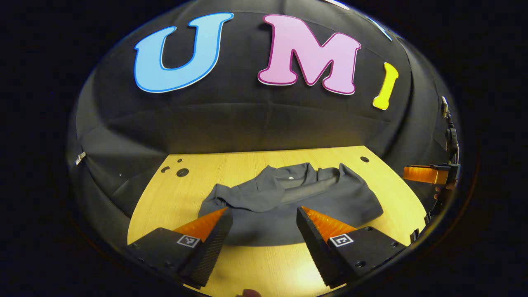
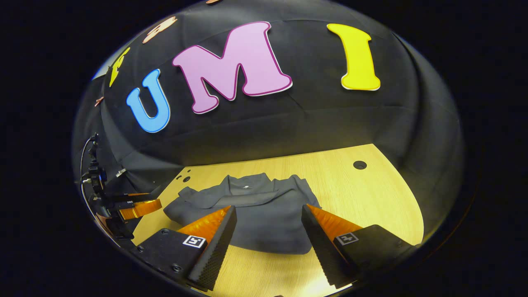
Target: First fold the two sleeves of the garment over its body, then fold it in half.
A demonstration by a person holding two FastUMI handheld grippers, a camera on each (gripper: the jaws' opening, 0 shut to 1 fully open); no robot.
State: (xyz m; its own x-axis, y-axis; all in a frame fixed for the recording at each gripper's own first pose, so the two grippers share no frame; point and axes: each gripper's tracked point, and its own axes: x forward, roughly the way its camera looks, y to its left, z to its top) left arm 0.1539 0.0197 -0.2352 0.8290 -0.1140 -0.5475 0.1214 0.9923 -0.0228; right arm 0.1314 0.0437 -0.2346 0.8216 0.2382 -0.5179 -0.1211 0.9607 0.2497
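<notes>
Dark grey garment (image 1: 288,198) spread on the wooden bench (image 1: 371,181), collar end toward the booth wall, hem end nearest the cameras. Both sleeves already turned in over the body — one lying as a creased flap across the left shoulder in the left gripper view, the other bunched at the right. Same garment (image 2: 260,218) in the right gripper view, with its near hem close to the bench's front edge and a band of bare wood below it.

Open room all round: bare bench to the right of the cloth as far as a round hole (image 2: 359,164) near the far corner, and a cluster of small holes (image 1: 177,170) at the far left corner. Far edge of the bench meeting the black wall cloth.

Left gripper (image 1: 264,214) held low above the near hem, fingers spread wide and clasping nothing, cloth visible between them. Right gripper (image 2: 268,212) likewise over the hem, fingers well apart, empty (each gripper also glimpsed at the rim of the other's view, off the bench's side edge, tilted level).
</notes>
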